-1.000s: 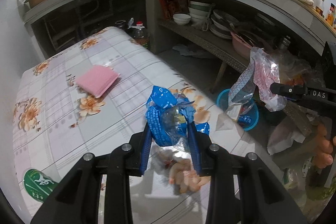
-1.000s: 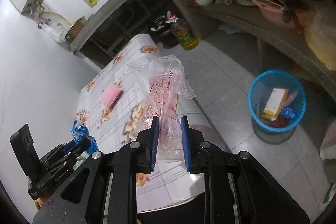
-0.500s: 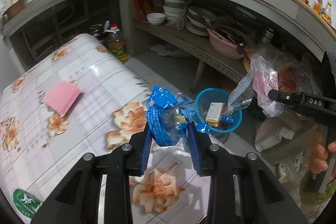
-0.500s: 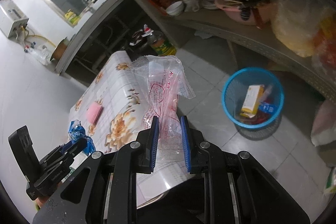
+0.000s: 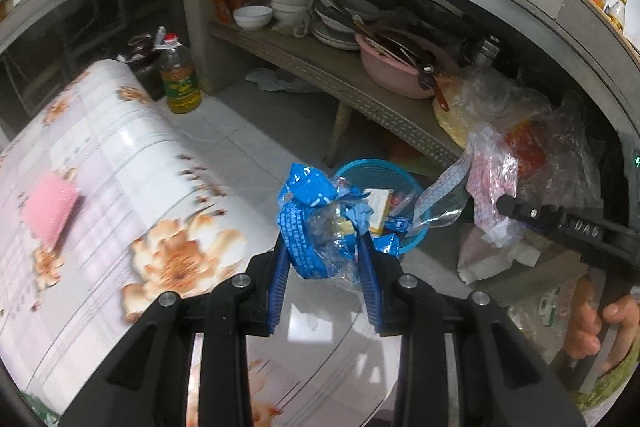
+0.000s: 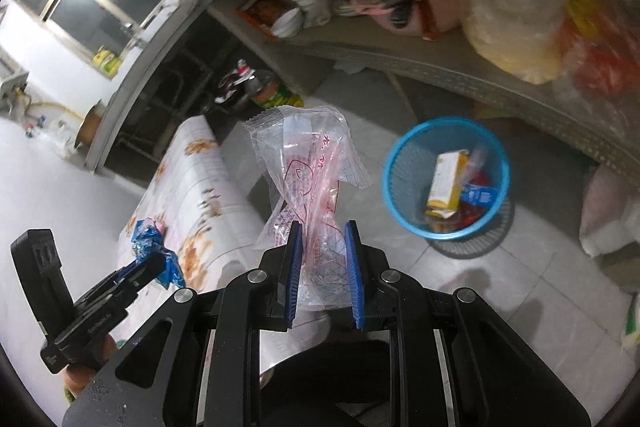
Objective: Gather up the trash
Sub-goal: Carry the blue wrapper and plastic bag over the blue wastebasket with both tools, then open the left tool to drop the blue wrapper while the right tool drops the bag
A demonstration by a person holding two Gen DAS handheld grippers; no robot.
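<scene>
My left gripper (image 5: 324,247) is shut on a crumpled blue wrapper (image 5: 310,223) with clear plastic, held above the table's rounded end. A clear bag with red print (image 6: 310,183) stands up between the pads of my right gripper (image 6: 323,233), which is shut on it. A blue mesh bin (image 6: 404,203) stands on the tiled floor to the right of that bag, holding a yellow box and other scraps. In the left wrist view the bin (image 5: 376,169) shows just behind the blue wrapper, and the right gripper (image 5: 504,205) with its bag (image 5: 490,183) hangs to the bin's right.
The table with a floral cloth (image 5: 120,163) carries a pink sponge (image 5: 50,209). An oil bottle (image 5: 178,75) stands on the floor beyond it. A low shelf (image 5: 352,83) holds bowls, plates and a pink basin. Plastic bags (image 6: 516,27) crowd the shelf's right end above the bin.
Both grippers have swung right, off the table toward the blue bin, each keeping its trash. The bin has come closer to the middle of both views.
</scene>
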